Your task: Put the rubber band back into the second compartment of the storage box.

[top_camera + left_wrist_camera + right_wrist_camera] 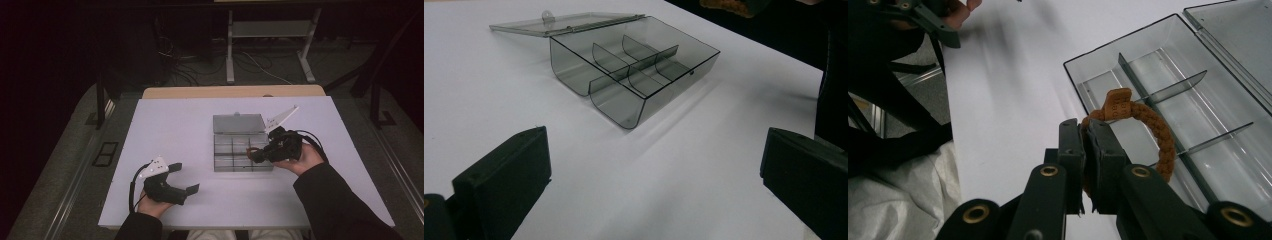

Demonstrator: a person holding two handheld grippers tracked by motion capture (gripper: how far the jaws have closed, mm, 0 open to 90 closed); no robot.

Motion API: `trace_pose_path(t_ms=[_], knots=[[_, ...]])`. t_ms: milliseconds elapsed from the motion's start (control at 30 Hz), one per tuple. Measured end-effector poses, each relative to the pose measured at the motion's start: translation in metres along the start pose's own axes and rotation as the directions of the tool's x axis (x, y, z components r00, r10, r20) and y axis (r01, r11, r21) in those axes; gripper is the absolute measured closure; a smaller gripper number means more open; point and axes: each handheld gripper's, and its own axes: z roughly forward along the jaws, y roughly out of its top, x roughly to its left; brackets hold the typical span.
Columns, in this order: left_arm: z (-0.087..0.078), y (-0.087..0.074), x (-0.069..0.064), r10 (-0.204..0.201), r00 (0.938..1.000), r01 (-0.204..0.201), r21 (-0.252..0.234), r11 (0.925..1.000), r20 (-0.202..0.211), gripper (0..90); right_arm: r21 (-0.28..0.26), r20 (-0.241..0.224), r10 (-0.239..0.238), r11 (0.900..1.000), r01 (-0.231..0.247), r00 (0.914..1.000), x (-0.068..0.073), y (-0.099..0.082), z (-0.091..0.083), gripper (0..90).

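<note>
Over the open box, a bracelet is waiting to drop

Right gripper (1087, 150) is pinching a braided orange bracelet (1153, 131) above the divided clear box (243, 147); judging by this, placing remains. Left gripper (181, 177) is resting wide apart on the counter (170, 125), holding nothing.

A white table (175, 125) carries an open smoky plastic compartment box (240, 150).

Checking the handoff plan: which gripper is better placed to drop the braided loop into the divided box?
Right. The right gripper is shut on the braided loop directly above the open divided box. The left gripper is open, holds nothing, and sits well short of it.
</note>
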Motion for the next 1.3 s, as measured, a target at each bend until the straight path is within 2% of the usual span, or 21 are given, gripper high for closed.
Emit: trace_pose_path(t_ms=[67,433,1033,1300], knots=[[0.000,0.000,0.000,-0.002,1.0000,0.002,0.000,1.0000,0.000,0.0,0.002,-0.010,0.009,1.0000,-0.009,0.9999,-0.002,0.001,0.003,84.0],[0.000,0.000,0.000,0.006,1.0000,-0.005,-0.005,1.0000,0.001,0.0,0.011,-0.001,0.015,0.9998,-0.015,0.9999,-0.014,0.003,0.017,84.0],[-0.001,0.000,0.001,0.006,1.0000,-0.006,-0.008,0.9999,0.001,0.0,0.033,0.003,0.026,0.9991,-0.026,0.9996,-0.025,0.006,0.040,84.0],[-0.001,0.001,0.001,0.007,1.0000,-0.007,-0.006,1.0000,0.001,0.0,0.041,-0.001,0.009,0.9991,-0.009,1.0000,-0.028,0.006,0.050,83.9]])
